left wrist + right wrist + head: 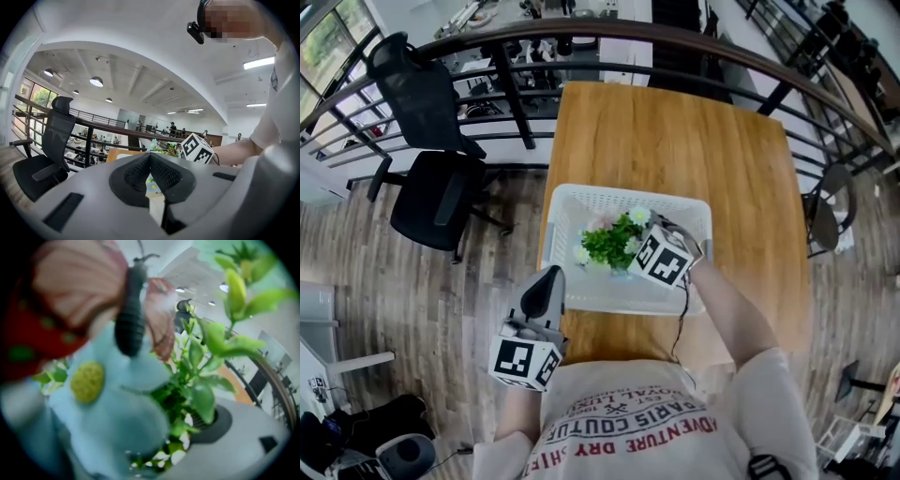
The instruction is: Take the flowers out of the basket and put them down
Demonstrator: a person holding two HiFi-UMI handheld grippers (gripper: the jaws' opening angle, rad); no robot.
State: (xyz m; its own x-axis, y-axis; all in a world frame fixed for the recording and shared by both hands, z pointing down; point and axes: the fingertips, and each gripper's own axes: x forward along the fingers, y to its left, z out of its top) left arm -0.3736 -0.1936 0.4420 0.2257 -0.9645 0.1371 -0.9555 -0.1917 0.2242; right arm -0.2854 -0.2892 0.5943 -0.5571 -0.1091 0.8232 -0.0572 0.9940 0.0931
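A white slatted basket (pixel 581 202) stands on the wooden table (pixel 675 131). A bunch of flowers (pixel 612 241) with green leaves and pale blooms lies inside it. My right gripper (pixel 635 247) reaches into the bunch from the near right, its marker cube over the basket. In the right gripper view a pale blue flower (pixel 93 394), a butterfly ornament (pixel 133 310) and leaves (pixel 201 385) fill the picture. The stems run down between the jaws of my right gripper (pixel 159 448), which looks shut on them. My left gripper (pixel 550 277) (pixel 150 156) hangs shut and empty by the table's near left edge.
A black office chair (pixel 431 178) stands left of the table. A dark curved railing (pixel 609 42) runs behind its far end. Another chair (pixel 828 208) sits off the right side. The far half of the tabletop shows bare wood.
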